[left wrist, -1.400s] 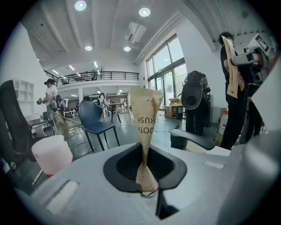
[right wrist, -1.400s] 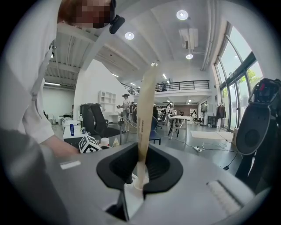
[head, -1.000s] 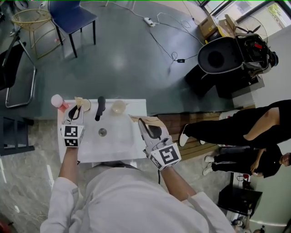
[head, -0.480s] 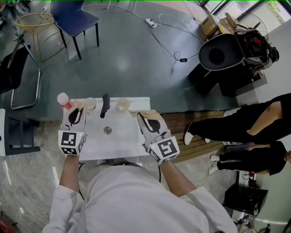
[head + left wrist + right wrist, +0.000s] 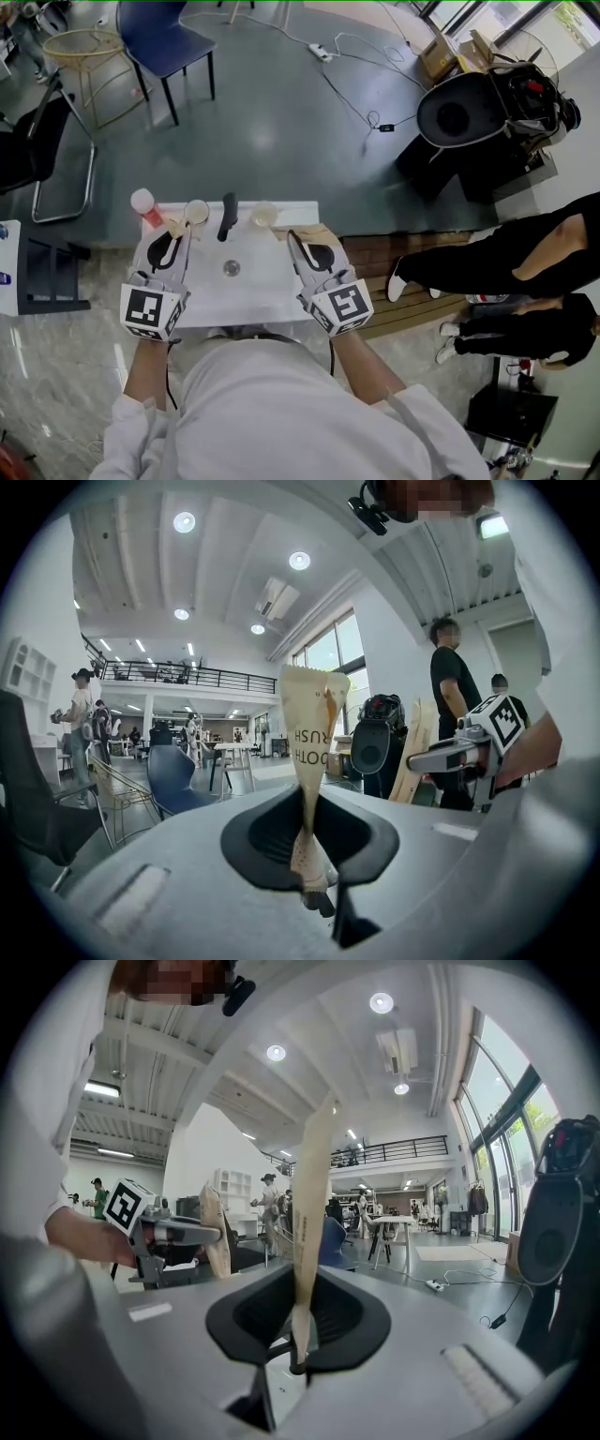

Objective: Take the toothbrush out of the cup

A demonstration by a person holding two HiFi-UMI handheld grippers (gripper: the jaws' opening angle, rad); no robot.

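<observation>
My left gripper [image 5: 176, 231] is shut on a toothbrush in a beige paper wrapper [image 5: 312, 733], which stands upright between the jaws [image 5: 314, 892]. It hangs in the air just left of a beige cup [image 5: 197, 211] at the back of the white basin [image 5: 258, 286]. My right gripper [image 5: 292, 236] is shut on a second paper-wrapped toothbrush [image 5: 314, 1194], seen edge-on and upright in the right gripper view [image 5: 295, 1363]. A second cup [image 5: 265, 216] stands just behind the right gripper. Nothing shows inside either cup.
A black faucet [image 5: 228, 216] and a drain [image 5: 231, 268] sit between the cups. A pink bottle [image 5: 145, 206] stands at the basin's far left corner. A blue chair [image 5: 164, 37], a wire stool [image 5: 89, 47] and a person in black [image 5: 506, 253] are around.
My left gripper has risen with its wrapped toothbrush, up and away from the left cup. The right gripper has stayed where it was.
</observation>
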